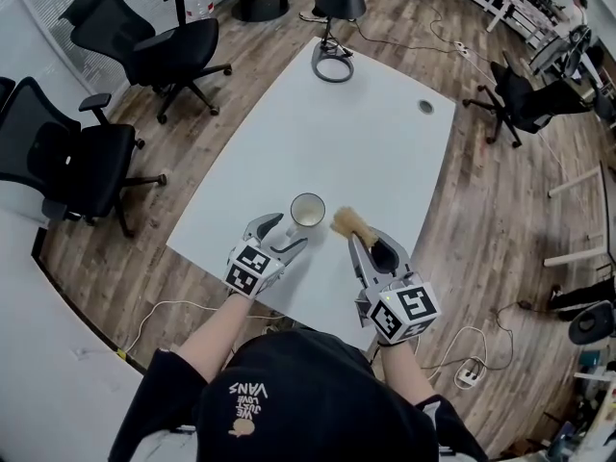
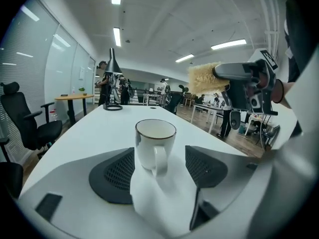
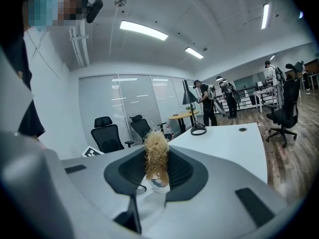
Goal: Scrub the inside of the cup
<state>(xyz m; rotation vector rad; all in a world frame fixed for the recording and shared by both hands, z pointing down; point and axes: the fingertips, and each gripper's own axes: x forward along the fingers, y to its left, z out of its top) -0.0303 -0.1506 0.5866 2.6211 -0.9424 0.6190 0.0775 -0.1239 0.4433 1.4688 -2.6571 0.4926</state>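
A white cup (image 1: 307,210) with a dark rim stands upright on the white table (image 1: 366,133) near its front edge. In the left gripper view the cup (image 2: 155,142) stands between the jaws with its handle toward the camera. My left gripper (image 1: 282,235) (image 2: 157,172) is open, and a gap shows beside the cup on the right. My right gripper (image 1: 369,246) (image 3: 157,172) is shut on a brush with tan curly bristles (image 1: 350,223) (image 3: 157,156). It holds the brush just right of the cup and above the table. The brush (image 2: 203,80) also shows in the left gripper view, high to the cup's right.
A black lamp on a ring base (image 1: 334,65) stands at the table's far end, with a round grommet hole (image 1: 425,107) to its right. Black office chairs (image 1: 154,41) (image 1: 58,162) stand left of the table, another (image 1: 525,99) at right. Cables lie on the wooden floor.
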